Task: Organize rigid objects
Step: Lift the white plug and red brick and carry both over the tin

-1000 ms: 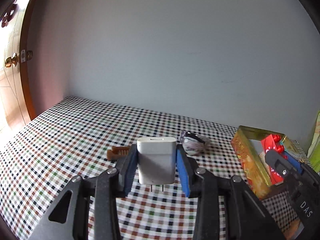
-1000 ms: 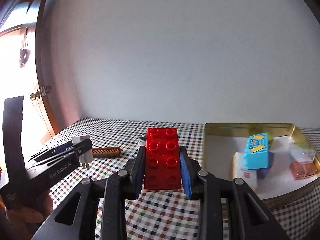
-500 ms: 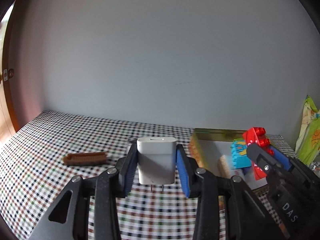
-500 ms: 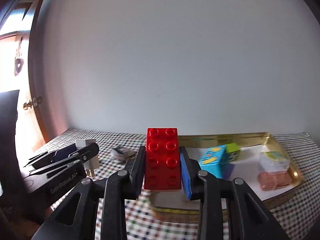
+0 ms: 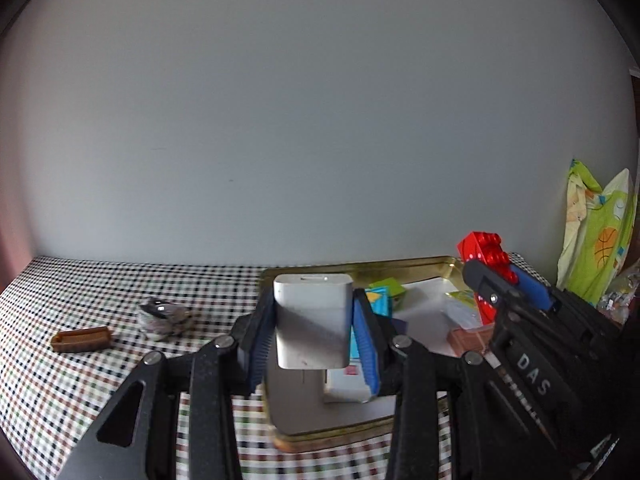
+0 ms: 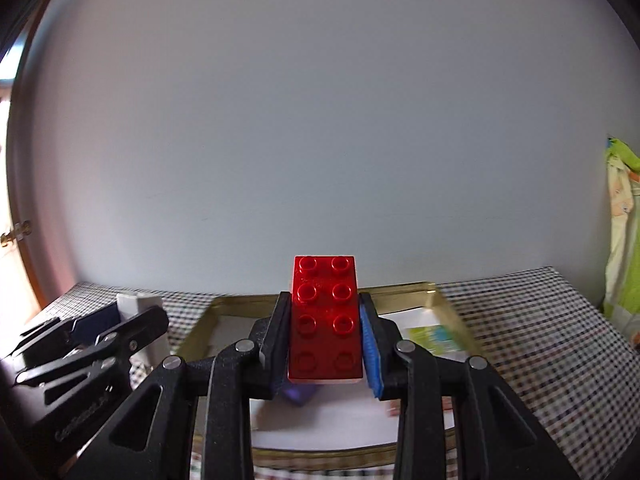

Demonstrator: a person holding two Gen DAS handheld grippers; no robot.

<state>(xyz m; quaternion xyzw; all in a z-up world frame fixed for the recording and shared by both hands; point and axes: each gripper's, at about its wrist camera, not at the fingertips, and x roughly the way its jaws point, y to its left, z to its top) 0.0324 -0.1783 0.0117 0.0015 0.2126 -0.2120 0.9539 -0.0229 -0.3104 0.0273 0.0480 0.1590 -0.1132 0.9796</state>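
The left gripper (image 5: 314, 330) pinches a white charger (image 5: 312, 320) above the gold tray (image 5: 360, 270). The right gripper (image 6: 326, 338) pinches a red brick (image 6: 325, 316) over the same tray, which sits on the checked counter (image 5: 80, 376).

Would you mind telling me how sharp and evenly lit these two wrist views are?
Left wrist view: fisheye-bowed with dark corners, and the white charger between the pads is crisp, with a diagonal shadow across it. Right wrist view: the red brick is sharp with glossy highlights, while the gold tray behind is smeared by motion blur.
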